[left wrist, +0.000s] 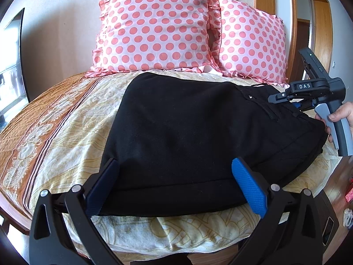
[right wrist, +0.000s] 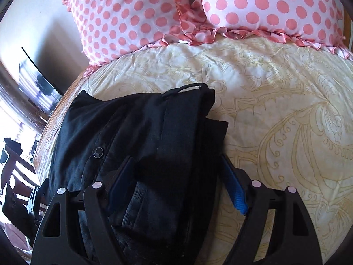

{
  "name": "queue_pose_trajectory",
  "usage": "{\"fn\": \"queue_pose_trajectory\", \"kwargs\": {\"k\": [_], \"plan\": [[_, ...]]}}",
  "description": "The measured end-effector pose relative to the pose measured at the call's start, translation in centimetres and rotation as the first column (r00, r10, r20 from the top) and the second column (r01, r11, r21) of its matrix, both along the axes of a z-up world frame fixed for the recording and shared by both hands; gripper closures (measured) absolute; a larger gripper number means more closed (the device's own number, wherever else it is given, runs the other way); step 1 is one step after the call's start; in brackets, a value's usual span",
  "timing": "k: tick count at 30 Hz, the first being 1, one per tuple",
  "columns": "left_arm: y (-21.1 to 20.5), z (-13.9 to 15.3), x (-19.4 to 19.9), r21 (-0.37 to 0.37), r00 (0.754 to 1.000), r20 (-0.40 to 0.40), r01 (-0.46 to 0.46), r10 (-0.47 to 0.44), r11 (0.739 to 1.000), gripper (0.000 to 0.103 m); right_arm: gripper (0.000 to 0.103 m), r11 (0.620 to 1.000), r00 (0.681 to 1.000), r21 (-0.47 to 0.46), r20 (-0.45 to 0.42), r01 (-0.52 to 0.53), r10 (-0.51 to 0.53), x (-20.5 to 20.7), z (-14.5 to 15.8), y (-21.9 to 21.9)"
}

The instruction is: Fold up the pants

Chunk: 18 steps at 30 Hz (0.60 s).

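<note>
Jaws wide apart; one folded pants (left wrist: 187,137), two pillows (left wrist: 154,28).

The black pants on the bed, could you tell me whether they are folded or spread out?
Folded: the black pants lie in a compact stack on the bedspread, with layered edges at the waistband end.

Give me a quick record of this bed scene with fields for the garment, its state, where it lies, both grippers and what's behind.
garment: black pants
state: folded into a compact stack, waistband and button end toward the right gripper
surface: bed with cream patterned bedspread
left gripper: jaws wide, straddling the near edge of the fold, pads not pressing
right gripper: jaws wide, either side of the waistband end; a grip cannot be confirmed
right hand: on the gripper handle
behind: two pink polka-dot pillows against the wall
</note>
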<state>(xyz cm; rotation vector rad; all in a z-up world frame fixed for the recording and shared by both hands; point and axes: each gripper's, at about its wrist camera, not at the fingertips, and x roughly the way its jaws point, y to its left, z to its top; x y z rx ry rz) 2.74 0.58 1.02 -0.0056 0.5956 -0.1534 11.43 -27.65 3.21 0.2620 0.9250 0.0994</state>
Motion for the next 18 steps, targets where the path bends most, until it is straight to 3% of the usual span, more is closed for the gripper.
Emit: {"fn": "queue_pose_trajectory", "kwargs": {"k": [4, 7, 11, 12, 14, 18], "plan": [[0.0, 0.0, 0.0, -0.001, 1.0, -0.001, 0.001, -0.001, 1.0, 0.002, 0.046, 0.996, 0.995, -0.033, 0.053, -0.08, 0.081, -0.2, 0.5, 1.3], [-0.1, 0.1, 0.0, -0.005, 1.0, -0.004, 0.002, -0.002, 1.0, 0.002, 0.046, 0.996, 0.994, -0.026, 0.057, -0.087, 0.089, 0.0, 0.6, 1.4], [0.1, 0.7, 0.1, -0.028, 0.999, -0.027, 0.029, -0.03, 0.999, 0.002, 0.049, 0.996, 0.997, 0.051, 0.039, -0.069, 0.067, 0.7, 0.1, 0.2], [0.4, 1.2, 0.2, -0.05, 0.998, -0.041, 0.051, -0.053, 0.997, 0.002, 0.061, 0.996, 0.997, 0.052, 0.044, -0.071, 0.069, 0.7, 0.2, 0.2], [1.7, 2.4, 0.5, -0.125, 0.995, -0.057, 0.076, -0.084, 0.989, 0.002, 0.075, 0.994, 0.993, 0.041, 0.079, -0.096, 0.093, 0.2, 0.9, 0.5], [6.0, 5.0, 2.4, -0.312, 0.994, -0.065, 0.061, -0.085, 0.948, 0.002, 0.08, 0.985, 0.973, 0.022, 0.164, -0.171, 0.165, -0.8, 2.7, 1.6]]}}
